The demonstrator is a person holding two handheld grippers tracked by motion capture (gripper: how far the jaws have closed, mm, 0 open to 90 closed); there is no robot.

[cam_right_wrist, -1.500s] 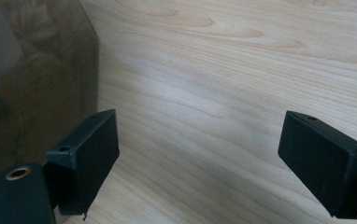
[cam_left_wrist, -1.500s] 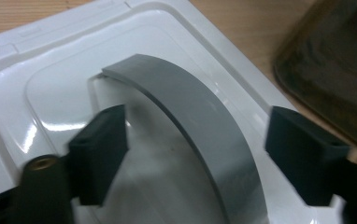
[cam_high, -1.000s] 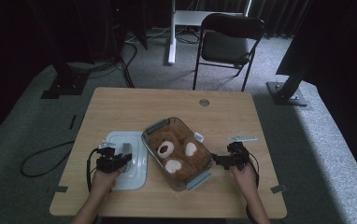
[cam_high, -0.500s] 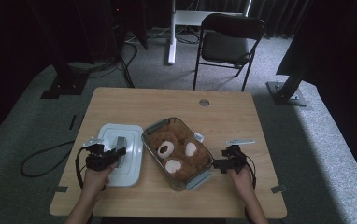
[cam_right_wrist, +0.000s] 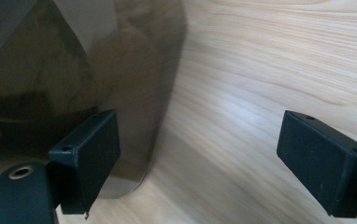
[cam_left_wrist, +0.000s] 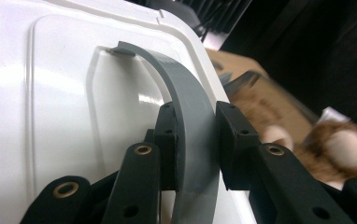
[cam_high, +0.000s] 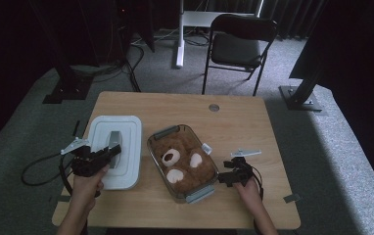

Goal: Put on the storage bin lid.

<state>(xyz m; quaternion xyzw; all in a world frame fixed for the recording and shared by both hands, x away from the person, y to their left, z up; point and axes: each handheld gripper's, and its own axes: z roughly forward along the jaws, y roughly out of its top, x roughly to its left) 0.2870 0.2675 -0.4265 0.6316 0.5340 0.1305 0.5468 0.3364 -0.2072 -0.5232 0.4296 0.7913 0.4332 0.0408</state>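
Nearest the person, the left gripper (cam_high: 107,152) is clamped on the grey handle (cam_left_wrist: 186,102) of the white lid (cam_high: 114,149), which sits at about 8 o'clock on the table (cam_high: 234,115). The right gripper (cam_high: 224,172), at 4 o'clock, has its jaws wide apart just beside the glass container (cam_high: 175,132), gripping nothing. The container at the table's centre holds a brown plush bear (cam_high: 182,164). At 12 o'clock beyond the table stands a folding chair (cam_high: 239,46).
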